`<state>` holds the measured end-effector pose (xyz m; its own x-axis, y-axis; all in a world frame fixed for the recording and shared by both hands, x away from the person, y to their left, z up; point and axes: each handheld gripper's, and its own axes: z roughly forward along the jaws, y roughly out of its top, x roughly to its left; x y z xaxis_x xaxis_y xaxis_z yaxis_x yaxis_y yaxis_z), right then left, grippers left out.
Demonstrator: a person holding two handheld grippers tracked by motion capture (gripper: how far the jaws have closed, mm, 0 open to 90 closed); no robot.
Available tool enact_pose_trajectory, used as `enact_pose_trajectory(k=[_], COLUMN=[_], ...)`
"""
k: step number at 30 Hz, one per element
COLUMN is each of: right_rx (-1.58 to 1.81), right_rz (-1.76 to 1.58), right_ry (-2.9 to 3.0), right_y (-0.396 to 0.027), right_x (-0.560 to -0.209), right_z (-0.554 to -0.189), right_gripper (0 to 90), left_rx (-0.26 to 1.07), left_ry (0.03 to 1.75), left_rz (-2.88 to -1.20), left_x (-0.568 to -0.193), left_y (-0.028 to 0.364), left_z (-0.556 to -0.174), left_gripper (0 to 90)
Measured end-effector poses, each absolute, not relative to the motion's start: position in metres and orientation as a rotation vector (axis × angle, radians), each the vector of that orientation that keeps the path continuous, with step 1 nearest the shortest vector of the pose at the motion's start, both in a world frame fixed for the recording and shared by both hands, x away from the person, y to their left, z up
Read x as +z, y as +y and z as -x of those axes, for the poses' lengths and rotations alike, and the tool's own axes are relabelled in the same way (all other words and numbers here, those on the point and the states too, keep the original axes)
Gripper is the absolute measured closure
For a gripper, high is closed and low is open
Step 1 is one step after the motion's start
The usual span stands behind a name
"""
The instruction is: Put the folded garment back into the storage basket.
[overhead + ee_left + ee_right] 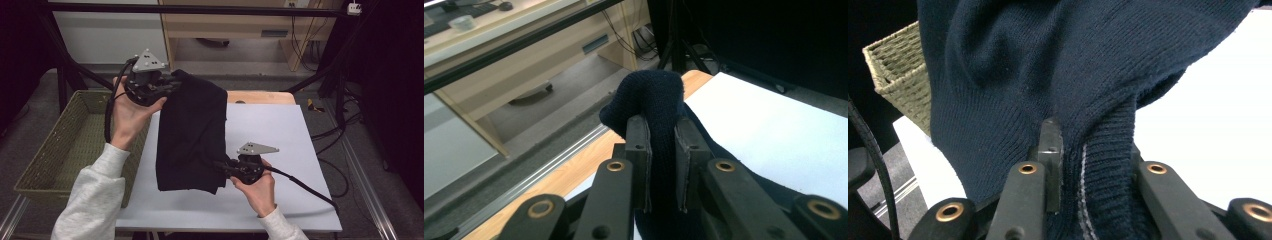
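A: How far along is the job judged to be?

B: About the middle, it seems. The dark blue knitted jumper (192,135) is gripped at two places and is partly lifted off the white sheet (280,135) on the bench (260,97). It is not yet put anywhere. The woven basket (75,145) beside the bench, on the left, may be where it is meant to go, but that is only a guess.

A: How is the jumper held?

B: The left gripper (167,86) is closed on a bunched bit at the far top corner. In the left gripper view, a thick lump of the knit (659,115) is squeezed between the two black jaws. The right gripper (225,167) is closed on the near edge. In the right gripper view, a ribbed hem (1108,165) is pinched there.

A: Where is the jumper now?

B: It is stretched between the two grippers, over the left part of the white sheet, just beside the basket. The top end is held higher than the bottom end.

A: How does the jumper look?

B: It is soft and floppy, with a fine knit. It looks folded into a long shape, and it sags a little. A thin pale line is seen along the ribbed hem
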<state>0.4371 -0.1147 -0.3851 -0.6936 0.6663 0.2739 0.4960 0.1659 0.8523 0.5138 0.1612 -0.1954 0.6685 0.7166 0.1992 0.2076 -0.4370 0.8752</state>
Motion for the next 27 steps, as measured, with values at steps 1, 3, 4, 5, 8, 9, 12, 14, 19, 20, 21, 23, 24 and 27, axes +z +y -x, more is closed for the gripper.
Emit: enact_pose_trajectory(k=[1, 3, 4, 5, 8, 9, 12, 14, 19, 20, 21, 23, 24, 27], right_rx=[1.561, 1.562, 1.563, 1.565, 1.572, 1.577, 1.587, 1.603, 1.626, 1.641, 1.645, 1.663, 1.666, 1.680], right_rz=[-1.139, -1.128, -1.116, -1.110, -1.095, -1.094, -1.077, -1.072, -1.054, -1.046, -1.045, -1.041, -1.040, -1.039], right_ry=[2.269, 2.274, 2.277, 2.279, 2.284, 2.288, 2.288, 2.285, 2.281, 2.280, 2.278, 2.278, 2.277, 2.273], right_y=[-0.112, -0.106, -0.103, -0.100, -0.093, -0.091, -0.084, -0.079, -0.070, -0.065, -0.063, -0.057, -0.056, -0.049], right_x=[-0.384, -0.381, -0.379, -0.378, -0.375, -0.373, -0.370, -0.367, -0.363, -0.361, -0.360, -0.358, -0.358, -0.356], right_z=[-0.438, -0.438, -0.439, -0.439, -0.441, -0.441, -0.441, -0.442, -0.444, -0.445, -0.445, -0.447, -0.447, -0.450], right_gripper=[74.4, 74.4, 74.5, 74.4, 74.4, 74.4, 74.4, 74.4, 74.4, 74.4, 74.4, 74.4, 74.4, 74.4], left_rx=[0.715, 0.718, 0.728, 0.733, 0.747, 0.752, 0.765, 0.773, 0.797, 0.807, 0.812, 0.818, 0.819, 0.837], left_ry=[0.722, 0.727, 0.734, 0.736, 0.743, 0.747, 0.761, 0.770, 0.786, 0.799, 0.806, 0.816, 0.820, 0.828], left_rz=[-1.977, -1.975, -1.972, -1.973, -1.971, -1.969, -1.962, -1.957, -1.956, -1.952, -1.950, -1.945, -1.940, -1.931], left_x=[-0.194, -0.192, -0.189, -0.188, -0.184, -0.182, -0.178, -0.174, -0.167, -0.164, -0.163, -0.161, -0.160, -0.157], left_y=[0.164, 0.167, 0.174, 0.176, 0.185, 0.189, 0.196, 0.201, 0.209, 0.213, 0.215, 0.219, 0.221, 0.226], left_z=[-0.513, -0.512, -0.511, -0.510, -0.508, -0.507, -0.505, -0.505, -0.504, -0.504, -0.504, -0.504, -0.504, -0.505], left_gripper=[79.3, 79.3, 79.3, 79.3, 79.3, 79.3, 79.3, 79.3, 79.3, 79.3, 79.3, 79.3, 79.3, 79.3])
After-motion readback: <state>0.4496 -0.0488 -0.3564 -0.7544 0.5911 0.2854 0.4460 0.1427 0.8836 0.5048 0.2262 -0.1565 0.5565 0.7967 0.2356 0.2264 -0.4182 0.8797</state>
